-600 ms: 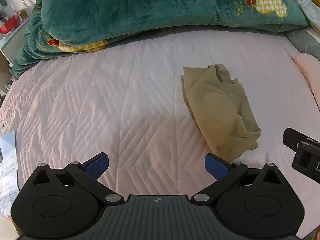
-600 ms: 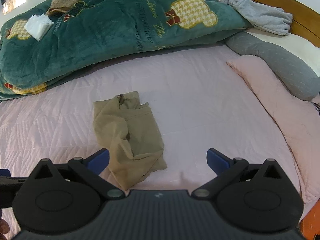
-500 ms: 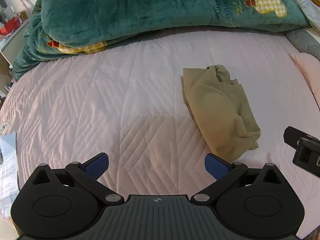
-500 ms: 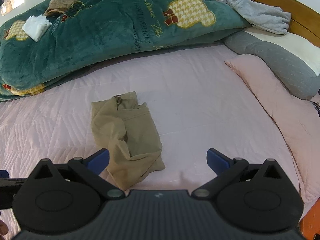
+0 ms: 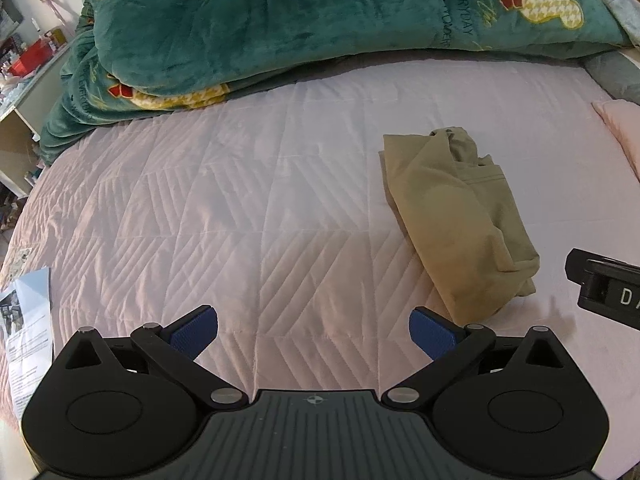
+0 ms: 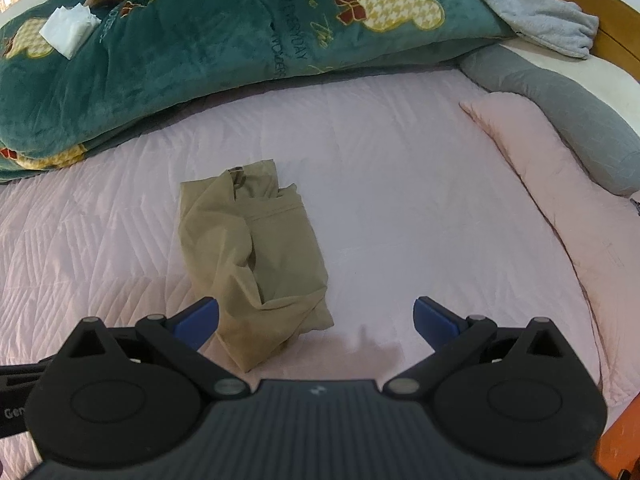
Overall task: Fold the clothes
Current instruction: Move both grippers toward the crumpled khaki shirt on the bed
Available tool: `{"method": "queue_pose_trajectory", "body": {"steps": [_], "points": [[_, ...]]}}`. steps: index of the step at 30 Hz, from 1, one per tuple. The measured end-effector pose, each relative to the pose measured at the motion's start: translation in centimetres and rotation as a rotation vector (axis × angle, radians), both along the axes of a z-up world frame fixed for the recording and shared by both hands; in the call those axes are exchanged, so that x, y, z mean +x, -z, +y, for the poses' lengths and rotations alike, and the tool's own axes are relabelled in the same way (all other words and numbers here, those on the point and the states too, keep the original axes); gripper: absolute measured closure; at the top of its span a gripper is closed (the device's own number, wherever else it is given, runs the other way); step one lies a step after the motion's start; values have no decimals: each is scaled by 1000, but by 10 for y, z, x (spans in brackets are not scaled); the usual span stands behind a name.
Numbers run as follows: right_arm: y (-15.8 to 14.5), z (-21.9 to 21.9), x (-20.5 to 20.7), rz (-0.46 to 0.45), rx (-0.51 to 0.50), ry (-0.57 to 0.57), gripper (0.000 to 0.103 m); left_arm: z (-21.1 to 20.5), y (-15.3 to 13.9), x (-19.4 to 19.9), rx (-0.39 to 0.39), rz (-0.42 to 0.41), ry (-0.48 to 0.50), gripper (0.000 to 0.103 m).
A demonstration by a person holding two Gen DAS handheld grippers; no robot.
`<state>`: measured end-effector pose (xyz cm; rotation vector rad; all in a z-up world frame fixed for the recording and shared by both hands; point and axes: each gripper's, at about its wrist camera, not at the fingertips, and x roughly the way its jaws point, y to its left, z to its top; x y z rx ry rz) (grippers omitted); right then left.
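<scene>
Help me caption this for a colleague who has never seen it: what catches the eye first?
A crumpled khaki garment lies alone in the middle of the pink quilted bedspread. Behind it, a dark green plush blanket with yellow houndstooth figures is heaped along the far side. Up close, the left gripper and right gripper both stand wide open and empty.

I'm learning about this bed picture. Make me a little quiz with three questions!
1. True or false: the khaki garment lies folded on the pink quilted bedspread.
2. What sits on the green blanket? A) white tissue B) a shoe C) a cup
3. Fill in: the left gripper and right gripper are both ____.

Key: 1 true; 2 A; 3 open.
</scene>
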<state>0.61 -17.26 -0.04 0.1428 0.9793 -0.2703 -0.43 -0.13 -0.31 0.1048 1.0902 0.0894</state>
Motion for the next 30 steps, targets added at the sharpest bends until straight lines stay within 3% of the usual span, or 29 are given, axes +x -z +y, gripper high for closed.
{"method": "queue_pose_trajectory", "body": {"steps": [30], "points": [[16, -3, 10, 54, 12, -5, 0, -7, 8, 7, 28, 25, 9, 1]]}}
